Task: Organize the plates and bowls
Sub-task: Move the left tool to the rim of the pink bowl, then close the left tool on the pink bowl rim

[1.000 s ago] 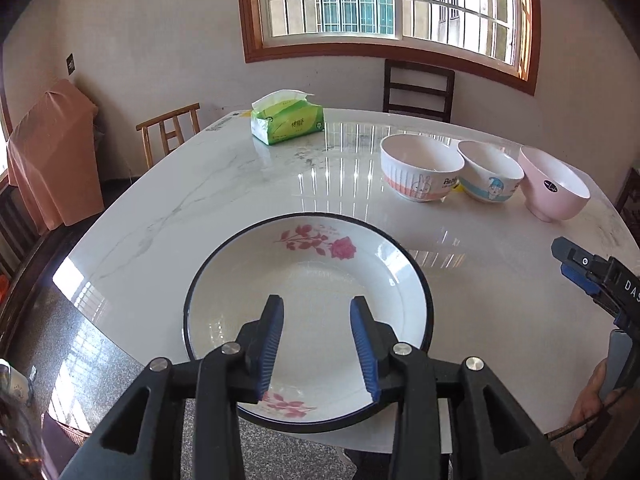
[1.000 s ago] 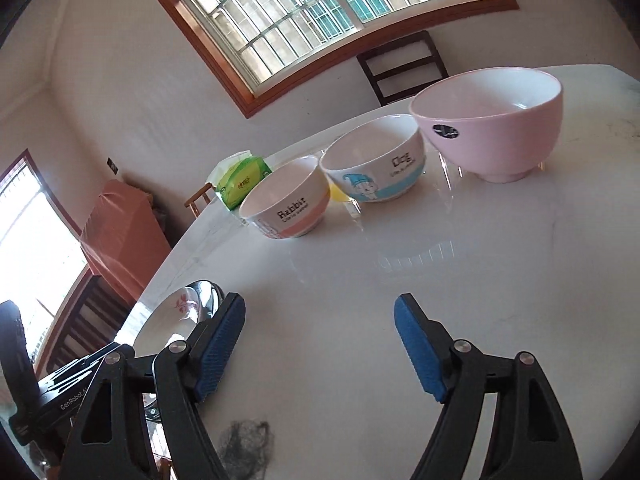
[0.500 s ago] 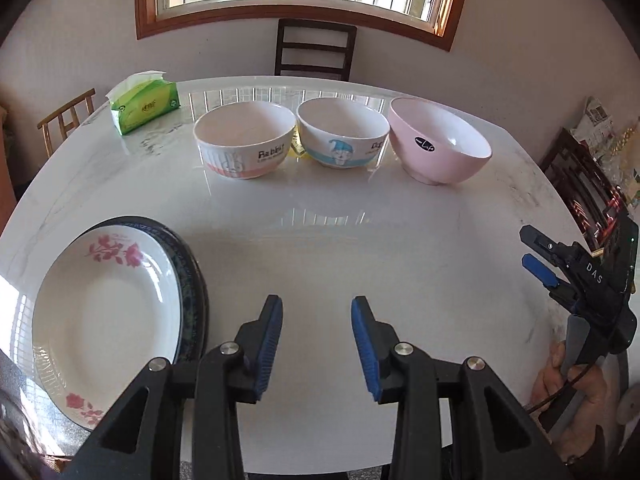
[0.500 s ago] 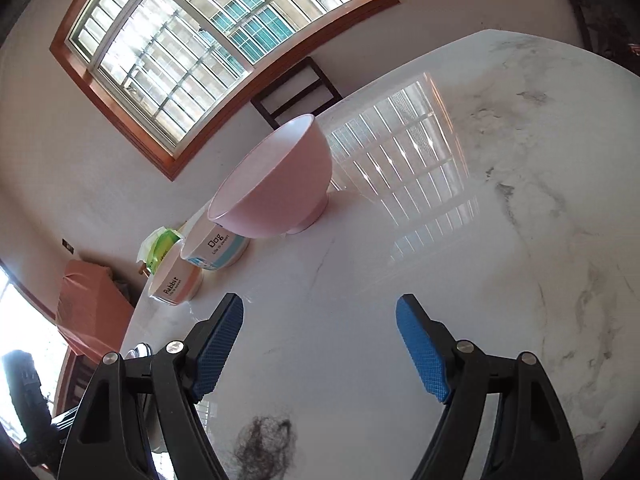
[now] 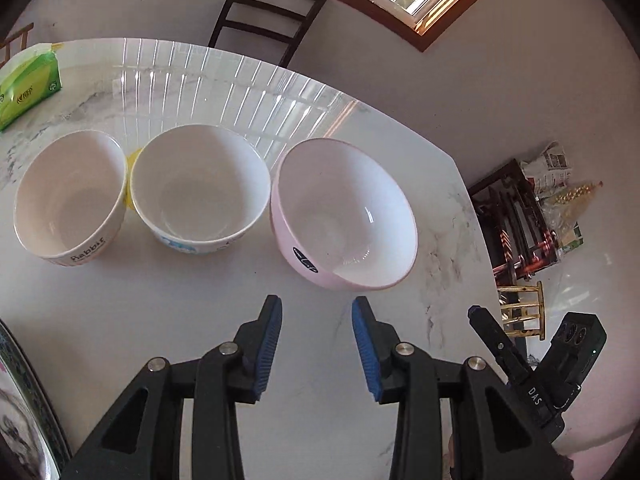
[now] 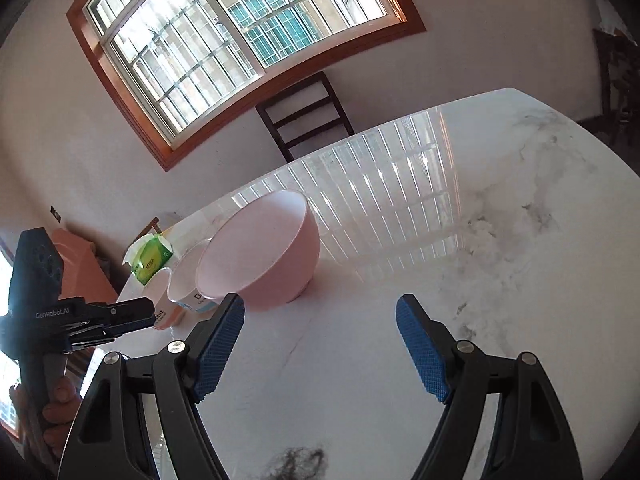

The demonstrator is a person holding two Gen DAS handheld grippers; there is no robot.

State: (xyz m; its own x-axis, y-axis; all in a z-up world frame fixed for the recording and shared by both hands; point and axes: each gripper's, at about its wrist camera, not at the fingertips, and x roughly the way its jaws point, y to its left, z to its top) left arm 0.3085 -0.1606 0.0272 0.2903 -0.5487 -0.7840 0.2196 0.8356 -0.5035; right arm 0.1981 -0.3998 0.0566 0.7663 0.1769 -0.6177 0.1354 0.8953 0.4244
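Standing mouth-up in one row, three bowls; both grippers apparently spread, empty.

A wood-framed barred window is set in the pale wall. Below it, a dark slatted chair is tucked against the white marble table, where daylight is mirrored in stripes.
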